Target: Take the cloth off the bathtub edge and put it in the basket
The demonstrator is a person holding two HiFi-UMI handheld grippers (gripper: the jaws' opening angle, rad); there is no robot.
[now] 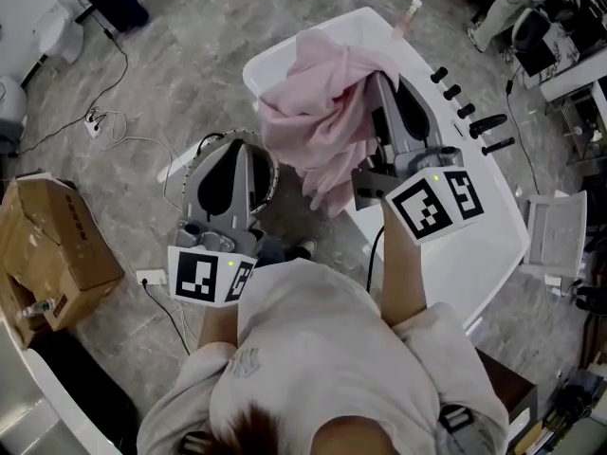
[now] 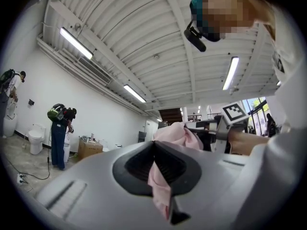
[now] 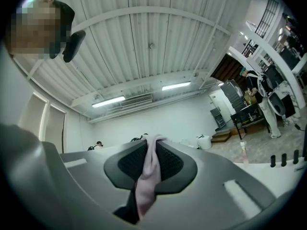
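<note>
Pink, crumpled fabric cloth (image 1: 318, 112) hangs bunched in the air between both tools in the head view, over the corner of the glossy white bathtub (image 1: 474, 230) and clear of its edge. Carrying it from two sides likely keeps the loose folds from dragging. The left gripper (image 1: 250, 145) pinches its lower left part and the right gripper (image 1: 376, 81) its right side. A round meshed rim (image 1: 271, 186) shows beneath the left tool; it may be the basket, though I cannot tell for certain. In the left gripper view, the left gripper (image 2: 156, 163) has its dark ribbed pads pressed together on a narrow pink strip of the cloth (image 2: 161, 188) that trails down out of the jaws, with the bunched remainder beyond the tips. In the right gripper view, the right gripper (image 3: 151, 153) is likewise nearly closed, its jaws clamped on a thin fold of the cloth (image 3: 146, 186) running through them.
</note>
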